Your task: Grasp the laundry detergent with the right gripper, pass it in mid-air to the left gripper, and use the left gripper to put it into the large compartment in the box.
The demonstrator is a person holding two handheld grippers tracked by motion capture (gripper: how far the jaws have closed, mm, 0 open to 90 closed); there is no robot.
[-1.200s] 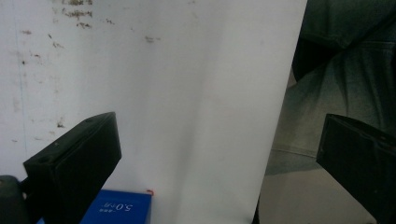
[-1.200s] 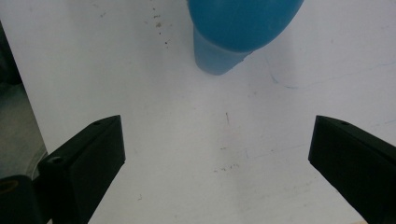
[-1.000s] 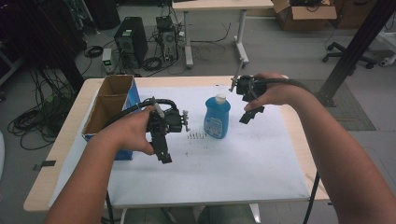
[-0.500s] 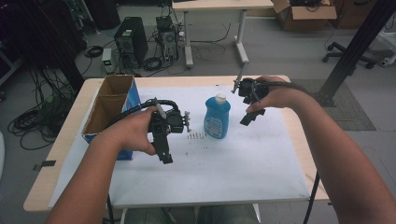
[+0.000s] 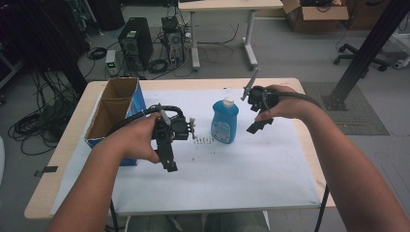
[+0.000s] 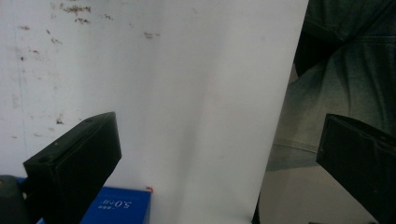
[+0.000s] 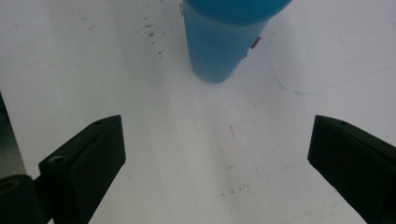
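Both grippers gape empty; blue bottle [image 7: 224, 37] top cut off.

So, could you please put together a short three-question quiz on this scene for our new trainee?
1. True or false: the blue bottle stands upright on the white sheet.
2. Which gripper is nearer the bottle: A) left gripper B) right gripper?
3. What stands open at the table's left edge?

Key
1. True
2. B; its fingers are spread, holding nothing.
3. A cardboard box
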